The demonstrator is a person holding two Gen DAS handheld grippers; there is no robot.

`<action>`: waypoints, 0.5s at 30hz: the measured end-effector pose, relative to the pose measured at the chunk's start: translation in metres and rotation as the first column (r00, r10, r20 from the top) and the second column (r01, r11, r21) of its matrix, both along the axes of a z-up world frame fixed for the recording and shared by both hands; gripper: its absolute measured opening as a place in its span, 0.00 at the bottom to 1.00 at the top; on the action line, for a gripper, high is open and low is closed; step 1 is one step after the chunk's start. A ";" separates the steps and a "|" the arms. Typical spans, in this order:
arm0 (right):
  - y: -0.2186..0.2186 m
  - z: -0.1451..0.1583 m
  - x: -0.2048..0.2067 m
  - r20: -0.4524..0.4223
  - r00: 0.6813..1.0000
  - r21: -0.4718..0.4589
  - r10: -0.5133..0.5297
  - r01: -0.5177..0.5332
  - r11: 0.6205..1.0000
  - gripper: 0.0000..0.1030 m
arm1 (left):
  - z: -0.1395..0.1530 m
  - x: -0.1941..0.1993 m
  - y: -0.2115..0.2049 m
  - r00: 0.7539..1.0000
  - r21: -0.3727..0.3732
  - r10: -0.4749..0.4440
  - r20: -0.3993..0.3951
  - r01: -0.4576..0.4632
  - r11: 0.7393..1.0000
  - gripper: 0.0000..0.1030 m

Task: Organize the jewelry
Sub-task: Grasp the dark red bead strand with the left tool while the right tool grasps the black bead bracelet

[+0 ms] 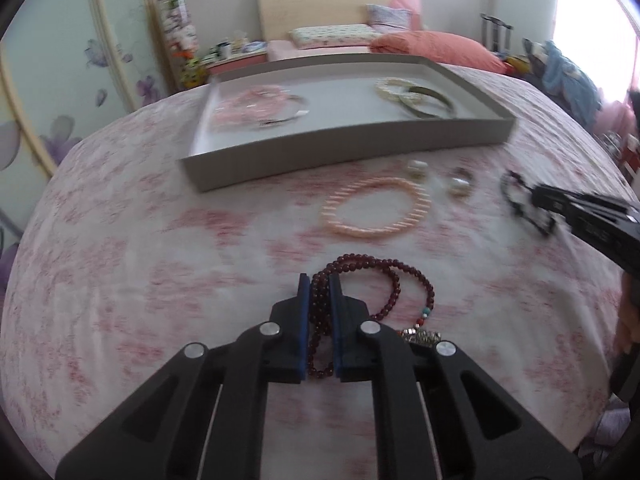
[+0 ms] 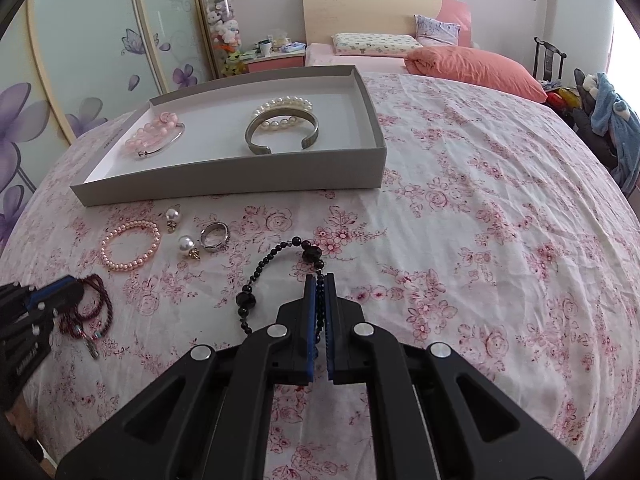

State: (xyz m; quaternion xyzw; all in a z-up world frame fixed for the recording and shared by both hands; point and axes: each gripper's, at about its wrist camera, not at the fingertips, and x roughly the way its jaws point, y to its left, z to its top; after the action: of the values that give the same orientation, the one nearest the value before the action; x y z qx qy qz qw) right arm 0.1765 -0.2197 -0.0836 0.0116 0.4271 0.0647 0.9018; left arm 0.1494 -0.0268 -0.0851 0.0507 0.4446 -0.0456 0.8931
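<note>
My left gripper (image 1: 319, 280) is shut on a dark red bead bracelet (image 1: 394, 280) with a charm, on the floral bedspread. My right gripper (image 2: 319, 279) is shut on a black bead bracelet (image 2: 256, 276); it also shows in the left wrist view (image 1: 516, 196). A grey tray (image 2: 240, 176) stands beyond, holding a pink bead bracelet (image 2: 150, 136), a pearl bracelet (image 2: 284, 104) and a metal cuff (image 2: 280, 136). Loose on the bed lie a pink pearl bracelet (image 2: 130, 250), two pearl earrings (image 2: 186, 244) and a silver ring (image 2: 215, 236).
The bed's far end has an orange pillow (image 2: 472, 68) and a headboard (image 2: 360, 8). A wardrobe with flower doors (image 2: 80, 60) stands on the left. Clothes on a chair (image 2: 604, 112) are at the right.
</note>
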 end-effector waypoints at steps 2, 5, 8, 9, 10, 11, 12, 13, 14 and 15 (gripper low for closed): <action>0.001 0.000 0.000 -0.001 1.000 -0.005 0.006 -0.006 1.000 0.05 | 0.001 0.006 0.016 0.999 0.002 0.047 0.000 -0.047 0.999 0.10; 0.003 0.001 0.003 -0.004 1.000 -0.016 0.010 -0.010 1.000 0.06 | 0.002 0.015 0.033 0.995 -0.002 0.096 -0.005 -0.096 0.995 0.10; 0.006 0.001 0.007 -0.008 1.000 -0.023 0.015 -0.015 1.000 0.16 | 0.003 0.021 0.044 0.992 -0.017 0.126 -0.011 -0.126 0.992 0.10; 0.007 0.001 0.008 -0.009 1.000 -0.029 0.017 -0.018 0.999 0.21 | 0.003 0.022 0.046 0.991 -0.017 0.130 -0.010 -0.130 0.991 0.10; 0.009 0.002 0.009 -0.008 1.000 -0.036 0.022 -0.023 0.999 0.32 | 0.003 0.023 0.048 0.991 -0.016 0.131 -0.010 -0.131 0.991 0.11; 0.011 0.002 0.010 -0.004 1.000 -0.045 0.028 -0.028 0.999 0.38 | 0.004 0.023 0.048 0.991 -0.014 0.131 -0.008 -0.131 0.991 0.11; 0.013 0.002 0.011 -0.003 0.999 -0.054 0.032 -0.032 0.998 0.38 | 0.004 0.023 0.047 0.992 -0.011 0.130 -0.006 -0.130 0.991 0.11; 0.014 0.001 0.013 -0.004 0.999 -0.061 0.034 -0.035 0.998 0.38 | 0.003 0.023 0.046 0.992 -0.005 0.128 -0.003 -0.128 0.992 0.11; 0.015 0.000 0.015 -0.005 0.999 -0.062 0.037 -0.037 0.997 0.38 | 0.002 0.024 0.045 0.992 0.002 0.127 0.002 -0.127 0.992 0.11; 0.015 0.000 0.017 -0.003 0.999 -0.060 0.039 -0.039 0.997 0.38 | 0.002 0.024 0.044 0.992 0.005 0.127 0.004 -0.127 0.992 0.11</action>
State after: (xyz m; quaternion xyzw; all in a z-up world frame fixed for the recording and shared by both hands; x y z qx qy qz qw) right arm 0.1933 -0.2045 -0.0833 -0.0237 0.4296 0.0693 0.9001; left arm 0.1730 0.0174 -0.0830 0.0250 0.4454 0.0125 0.8949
